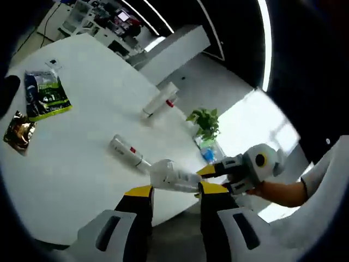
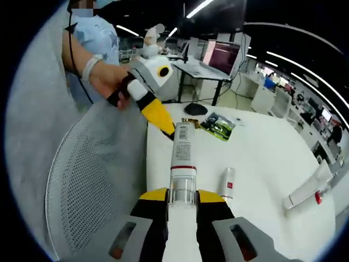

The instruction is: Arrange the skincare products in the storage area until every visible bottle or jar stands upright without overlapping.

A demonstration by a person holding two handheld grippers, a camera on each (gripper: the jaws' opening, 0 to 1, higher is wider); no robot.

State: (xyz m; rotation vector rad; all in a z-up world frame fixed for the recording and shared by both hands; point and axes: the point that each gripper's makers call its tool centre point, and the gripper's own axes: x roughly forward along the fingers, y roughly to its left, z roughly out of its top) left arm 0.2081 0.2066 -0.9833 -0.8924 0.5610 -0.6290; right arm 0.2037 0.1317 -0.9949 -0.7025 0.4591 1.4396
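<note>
Ceiling light strips above office desks.

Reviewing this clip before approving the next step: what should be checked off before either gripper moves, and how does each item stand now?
1. right gripper hold on the held bottle: ok, the cap end sits between its jaws.
2. left gripper hold on that same bottle: cannot tell; its jaws are at the other end.
3. Held bottle standing upright on the table: not ok, not yet stood.
4. far bottle upright: not ok, lying on its side.
5. near bottle upright: not ok, also lying down.
6. Bottles not overlapping: ok, the two on the table lie apart.
</note>
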